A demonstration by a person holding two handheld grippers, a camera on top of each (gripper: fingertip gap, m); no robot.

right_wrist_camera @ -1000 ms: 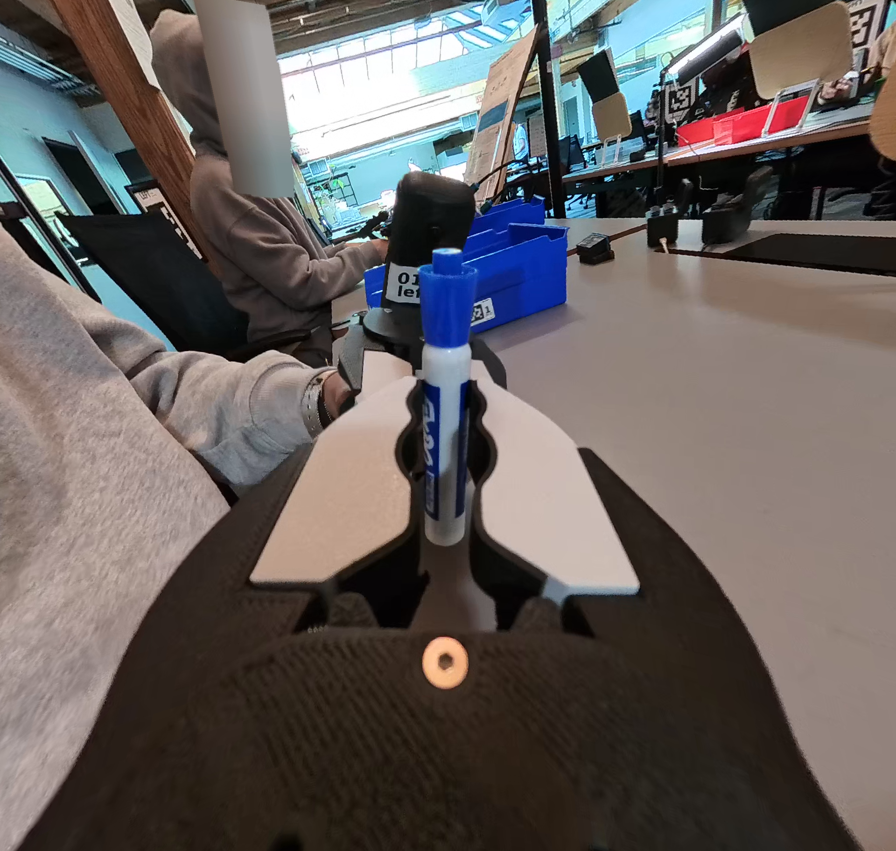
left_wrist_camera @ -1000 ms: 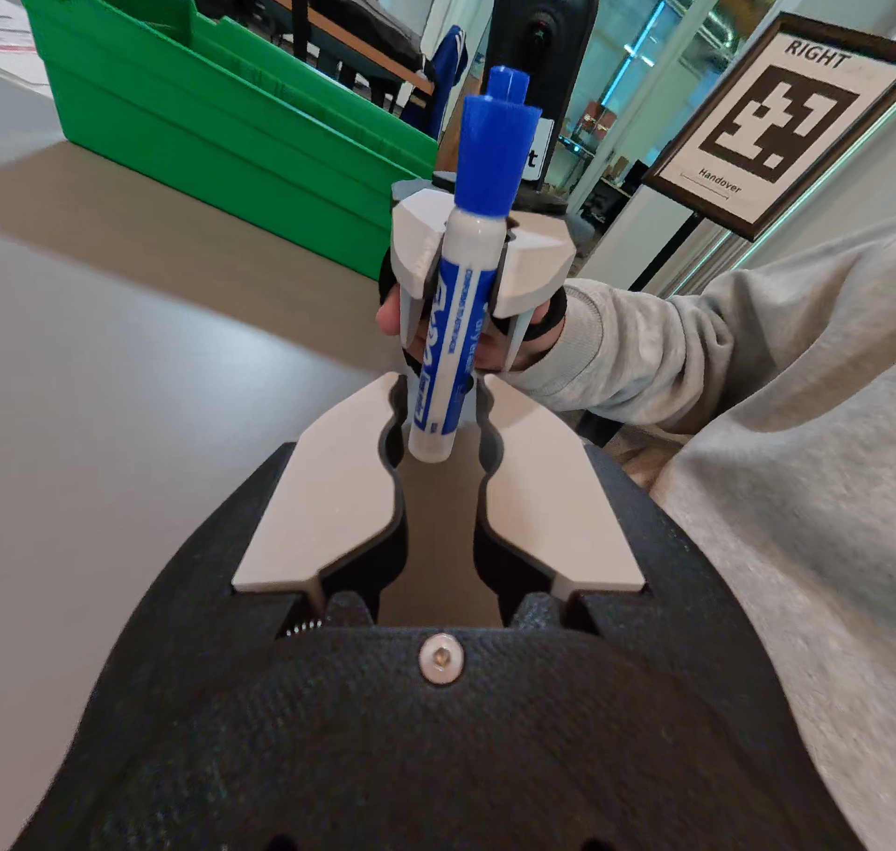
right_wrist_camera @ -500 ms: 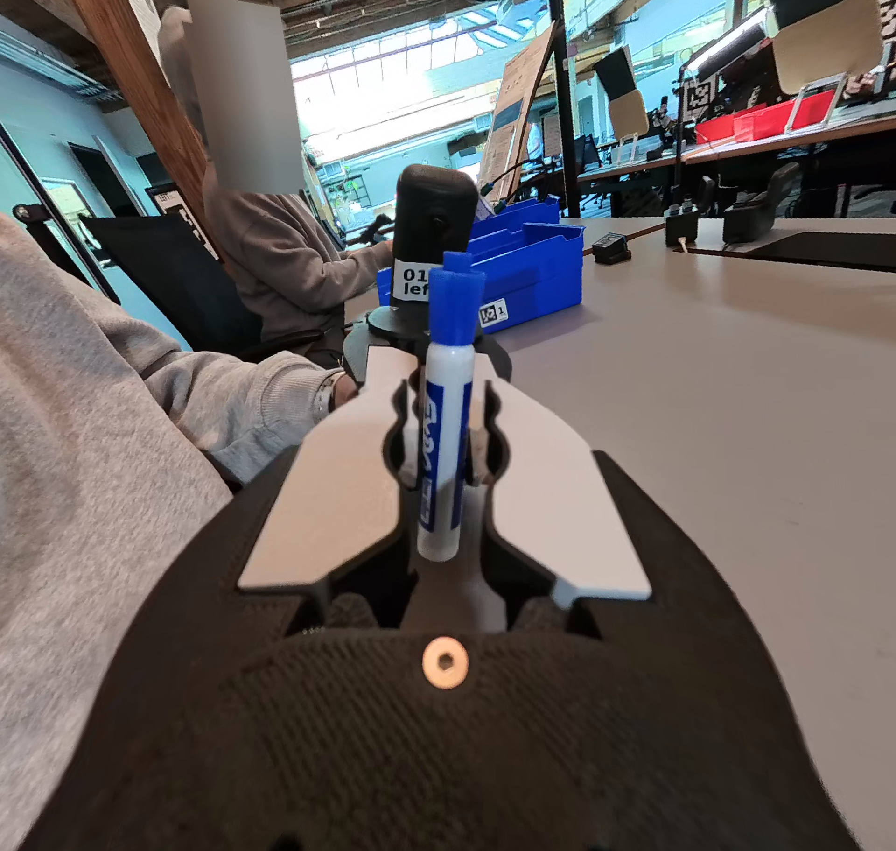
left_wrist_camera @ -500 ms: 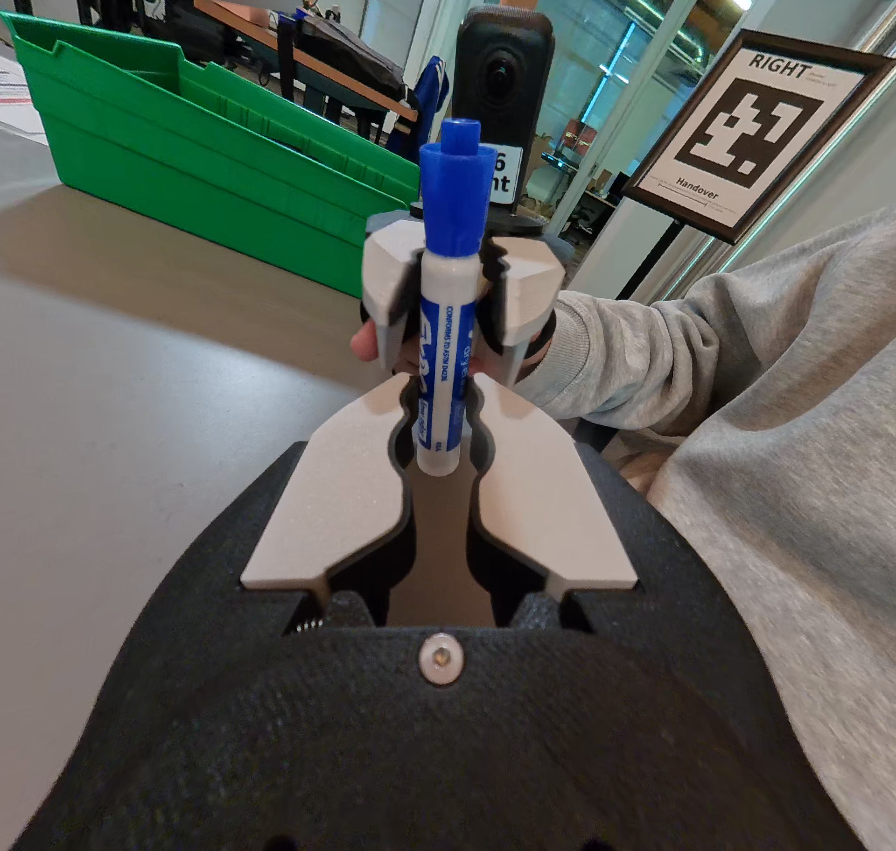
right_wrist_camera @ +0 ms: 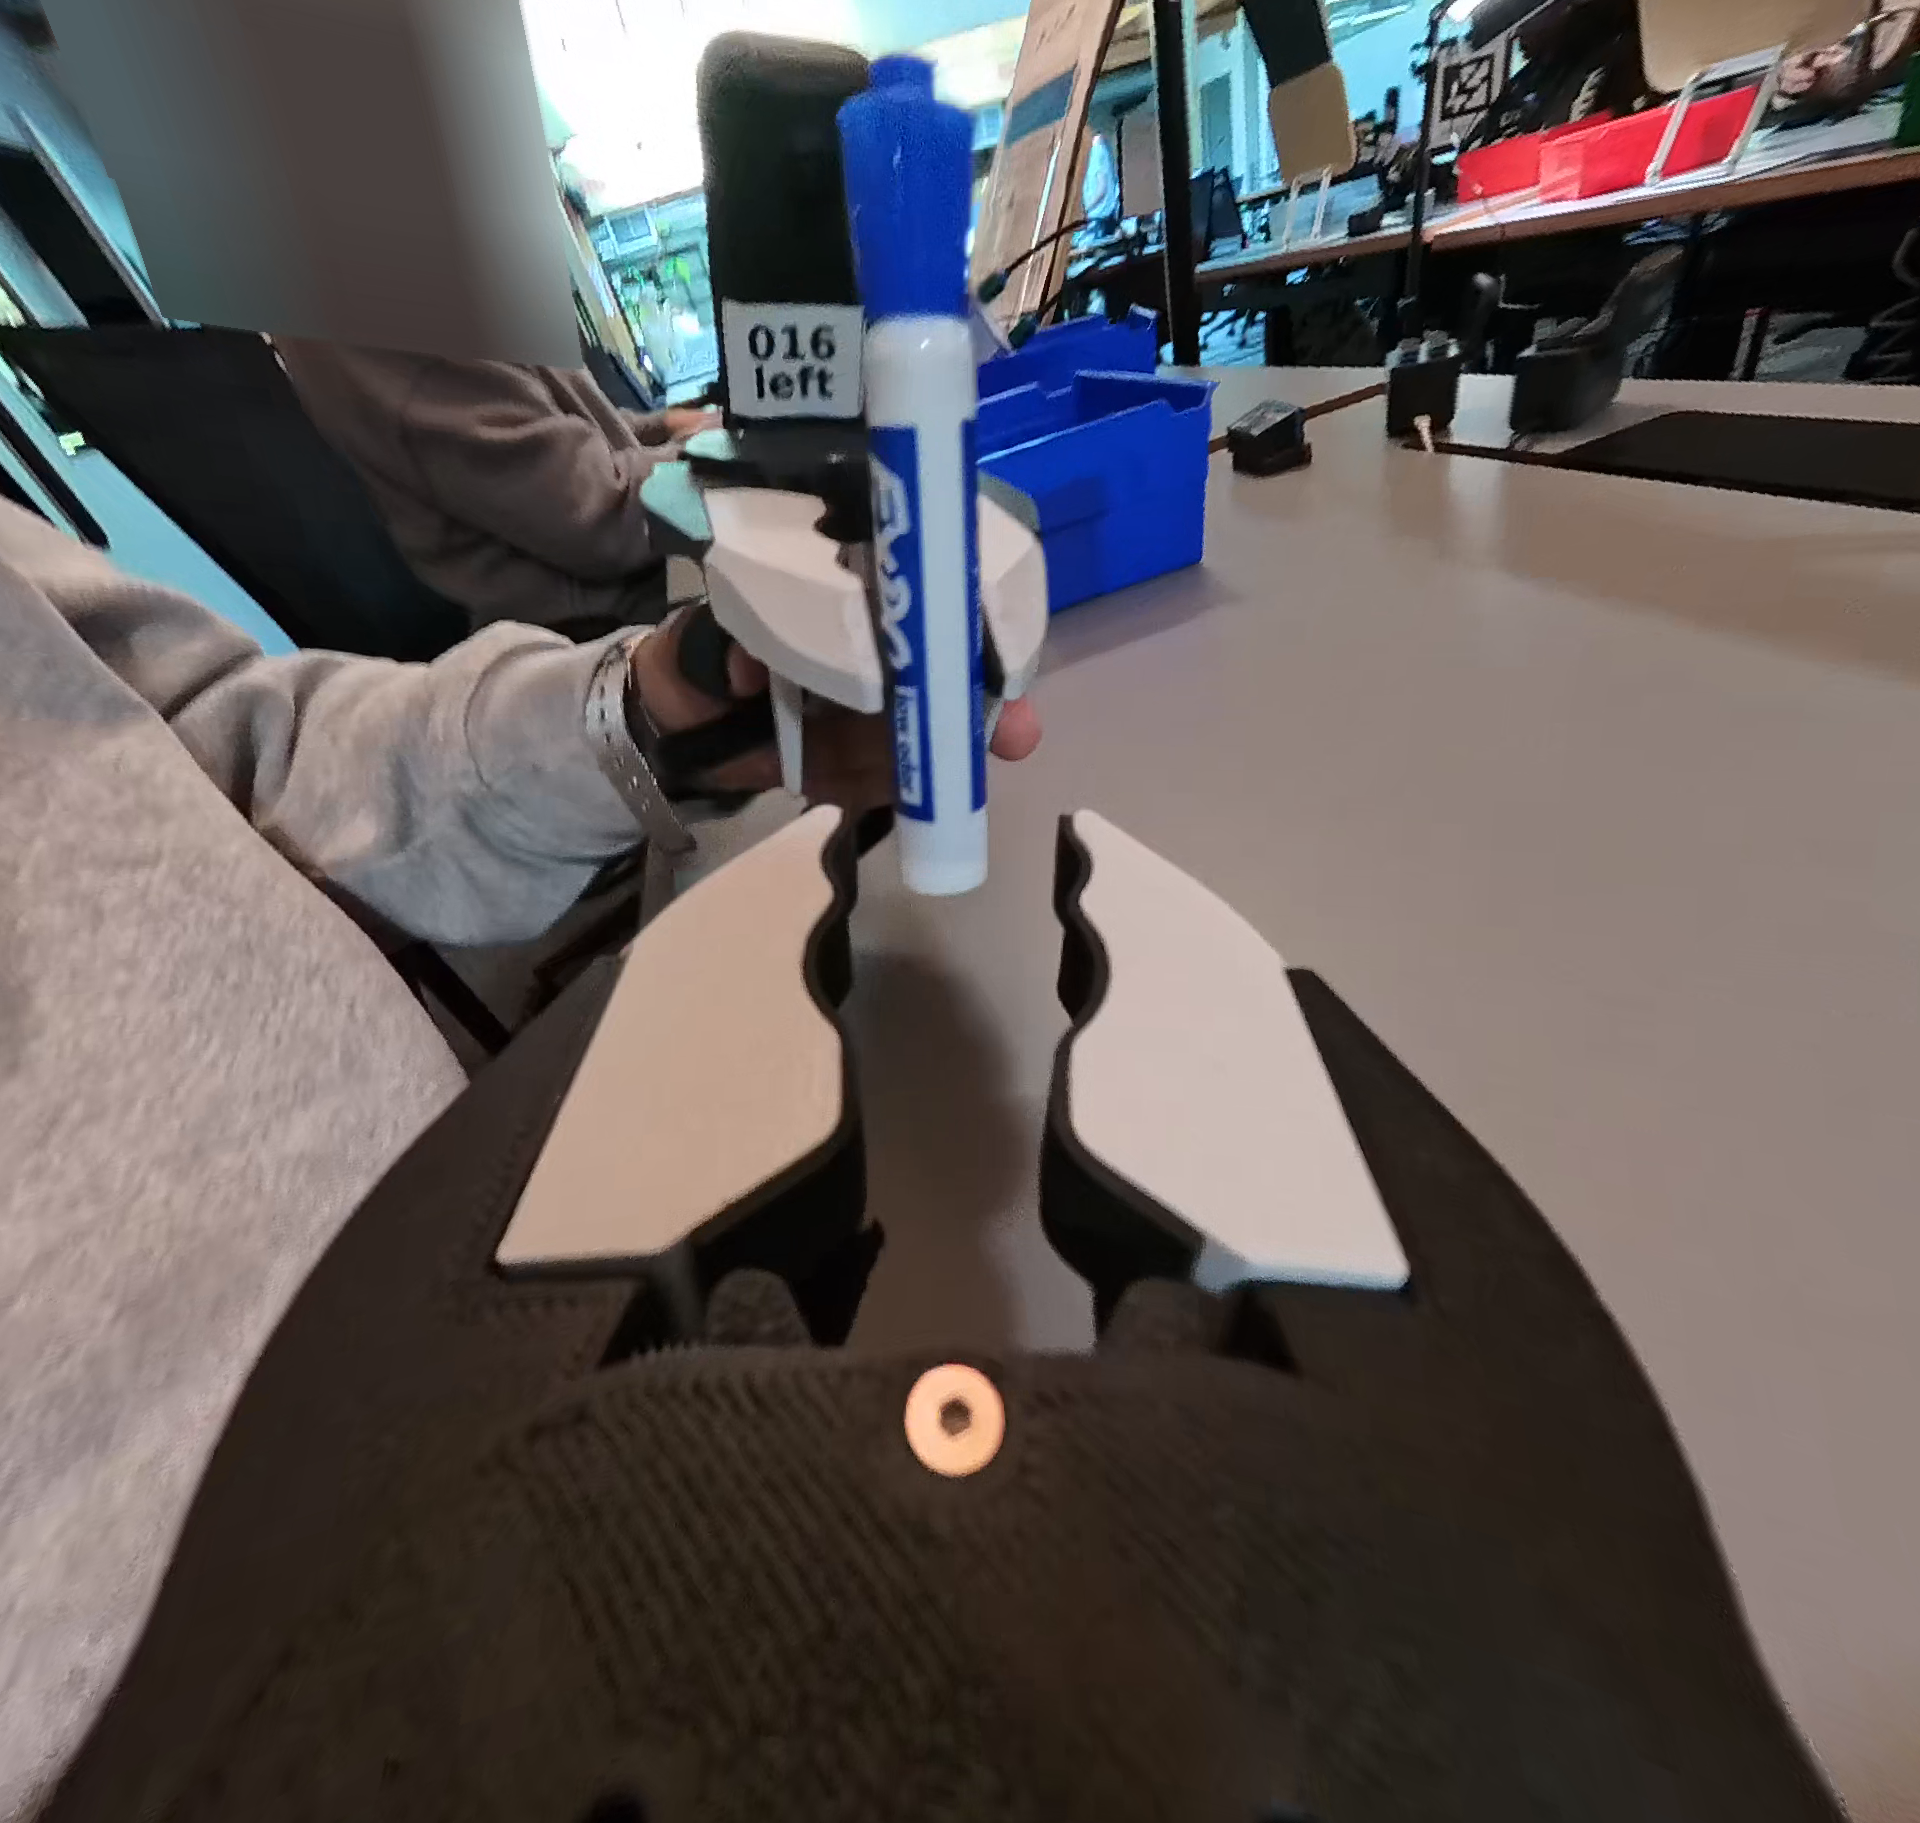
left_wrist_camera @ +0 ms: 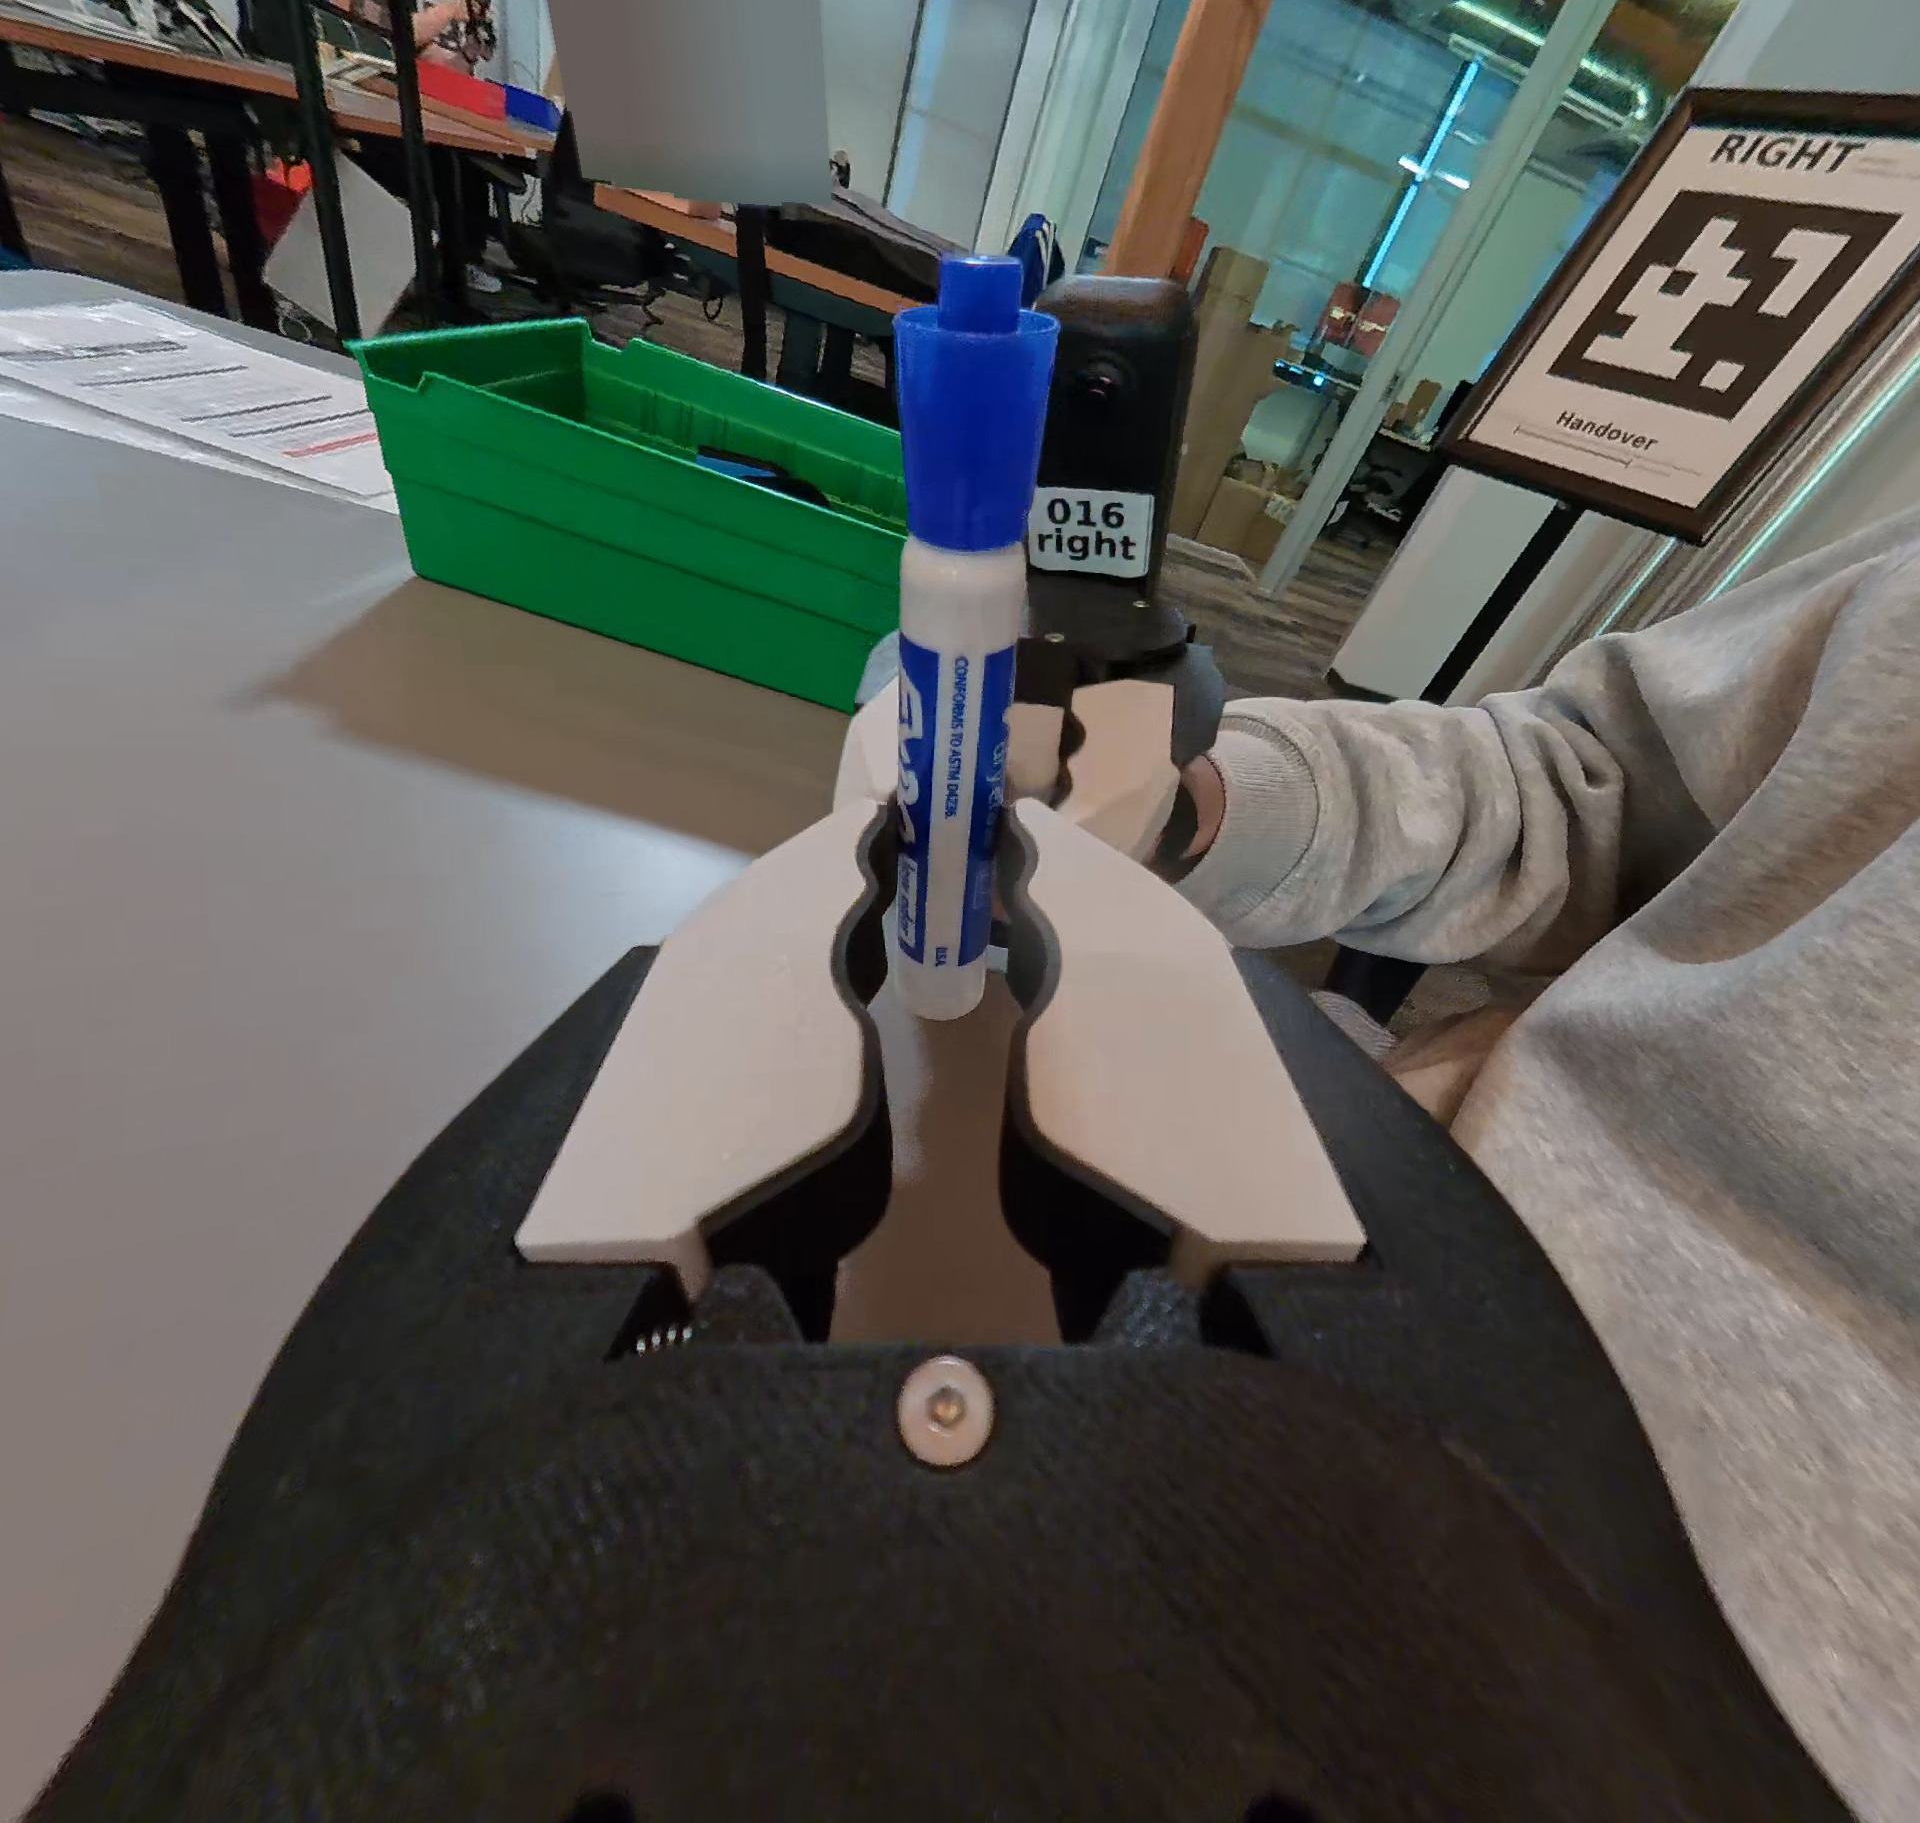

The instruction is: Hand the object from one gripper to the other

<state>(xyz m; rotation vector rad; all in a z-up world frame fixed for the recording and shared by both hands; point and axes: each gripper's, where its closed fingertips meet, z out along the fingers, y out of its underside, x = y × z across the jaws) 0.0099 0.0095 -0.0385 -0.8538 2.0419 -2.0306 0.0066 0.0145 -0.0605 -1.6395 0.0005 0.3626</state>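
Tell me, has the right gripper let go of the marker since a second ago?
Yes. The right gripper has opened and backed off; the marker now stands beyond its fingertips, held by the left gripper.

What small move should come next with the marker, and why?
Probably draw the right tool straight back. It is open, its fingers spread clear of the marker, while the left tool is shut on the barrel and holds it upright above the table. The handover looks done.

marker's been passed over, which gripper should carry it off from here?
Left. The left gripper is shut on the marker, which stands upright with its blue cap on top. The right gripper is open, its fingers apart from the marker, so it probably just needs to back away.
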